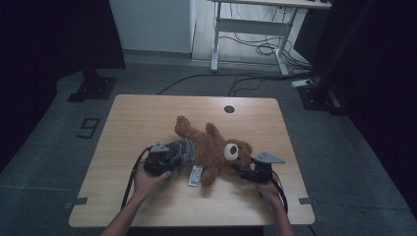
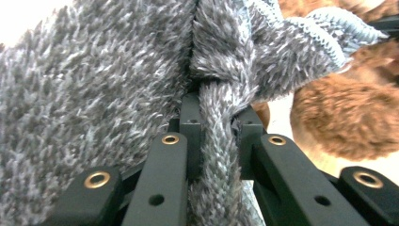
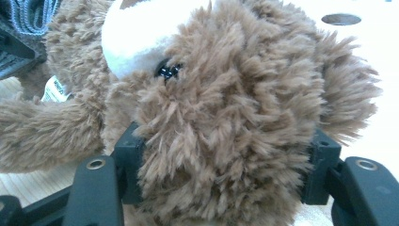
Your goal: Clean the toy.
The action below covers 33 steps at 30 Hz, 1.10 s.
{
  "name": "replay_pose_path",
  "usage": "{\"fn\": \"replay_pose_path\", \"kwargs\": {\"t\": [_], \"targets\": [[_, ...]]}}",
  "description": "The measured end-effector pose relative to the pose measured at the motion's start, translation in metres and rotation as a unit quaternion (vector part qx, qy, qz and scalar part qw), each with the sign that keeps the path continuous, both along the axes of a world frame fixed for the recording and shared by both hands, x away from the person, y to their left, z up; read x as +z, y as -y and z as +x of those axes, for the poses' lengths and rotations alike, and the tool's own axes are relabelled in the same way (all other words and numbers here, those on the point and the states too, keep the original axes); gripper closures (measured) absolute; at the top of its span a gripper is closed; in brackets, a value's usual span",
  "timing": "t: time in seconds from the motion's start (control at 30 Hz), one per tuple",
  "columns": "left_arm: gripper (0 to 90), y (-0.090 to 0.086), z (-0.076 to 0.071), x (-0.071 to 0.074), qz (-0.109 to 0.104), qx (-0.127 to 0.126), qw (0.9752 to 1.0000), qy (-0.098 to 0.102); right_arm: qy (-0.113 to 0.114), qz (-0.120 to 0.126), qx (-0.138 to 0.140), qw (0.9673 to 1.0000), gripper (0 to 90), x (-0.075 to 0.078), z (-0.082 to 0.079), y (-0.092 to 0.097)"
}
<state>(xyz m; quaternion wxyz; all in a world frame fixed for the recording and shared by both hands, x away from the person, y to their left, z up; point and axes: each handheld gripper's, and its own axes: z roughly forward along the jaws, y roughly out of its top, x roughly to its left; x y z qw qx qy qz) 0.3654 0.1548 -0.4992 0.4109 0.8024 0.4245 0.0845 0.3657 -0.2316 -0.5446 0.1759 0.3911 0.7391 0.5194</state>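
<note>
Nearest the lower edge of the high view, the person's two forearms enter, one hand on each tool. At lower centre-left, the left gripper [image 1: 173, 158] has its jaws drawn nearly together on a fold of the grey knitted garment [image 1: 184, 150]; in the left gripper view the fuzzy fabric [image 2: 214, 141] is pinched in a narrow band between the black jaws and bunches above them. At lower centre-right, the right gripper [image 1: 244, 170] stands about half open and clasps the head of the brown teddy bear [image 1: 211, 150]; in the right gripper view the head [image 3: 226, 127] fills the gap between the two jaws, and the fur is pressed at both sides.

Mid-frame, the bear lies on its back across the wooden table [image 1: 137, 118], head toward the right, legs toward the upper centre. A white sewn-in label [image 1: 195, 175] lies on the table just below the body. The garment sits at the bear's lower body, touching it.

Farther off, a round cable hole [image 1: 229, 108] marks the table's far edge; beyond it stands a white desk frame [image 1: 253, 29] with cables on the floor.

Risks, as judged: the thin pinch of knit may slip free under tension; a hard pull may drag the soft head out of the right jaws; loose loops may snag on a paw.
</note>
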Motion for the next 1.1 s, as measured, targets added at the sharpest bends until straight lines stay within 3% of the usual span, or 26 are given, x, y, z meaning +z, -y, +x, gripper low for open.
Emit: {"fn": "replay_pose_path", "kwargs": {"t": [0.2, 0.3, 0.4, 0.47, 0.53, 0.67, 0.77, 0.83, 0.9, 1.1], "targets": [[78.1, -0.014, 0.006, 0.003, 0.005, 0.032, 0.9995, -0.001, 0.000, 0.000, 0.000, 1.0000, 35.6, 0.000, 0.000, 0.000], [78.5, -0.013, 0.011, 0.020, 0.004, 0.034, 0.9990, 0.030, -0.001, 0.002, -0.001, 1.0000, 35.8, 0.000, 0.000, 0.000], [78.6, -0.001, 0.015, 0.040, -0.021, 0.014, 0.9986, 0.047, -0.001, 0.002, -0.001, 1.0000, 35.8, 0.000, 0.000, 0.000], [78.6, 0.016, 0.018, 0.050, -0.010, 0.002, 0.9981, 0.061, -0.001, 0.004, -0.002, 1.0000, 35.8, -0.001, 0.000, 0.000], [78.6, 0.033, 0.025, 0.053, 0.002, -0.005, 0.9980, 0.063, -0.001, 0.004, -0.002, 1.0000, 35.8, -0.001, 0.000, 0.000], [78.6, 0.052, 0.042, 0.034, 0.014, 0.002, 0.9992, 0.037, -0.002, 0.005, -0.004, 1.0000, 35.8, -0.001, 0.000, 0.000], [78.5, 0.040, 0.048, 0.023, -0.020, 0.019, 0.9996, 0.009, -0.003, 0.007, -0.004, 1.0000, 35.8, -0.001, 0.000, 0.000], [78.7, 0.029, 0.049, 0.013, 0.000, 0.039, 0.9993, -0.001, -0.003, 0.007, -0.002, 1.0000, 35.9, -0.001, 0.000, 0.001], [78.8, 0.019, 0.049, 0.004, -0.013, 0.044, 0.9987, -0.021, -0.002, 0.006, -0.001, 1.0000, 35.8, -0.001, 0.000, 0.000], [78.8, 0.006, 0.044, -0.010, 0.001, 0.056, 0.9981, -0.028, -0.001, 0.002, -0.001, 1.0000, 35.8, -0.001, -0.001, 0.000]]}}
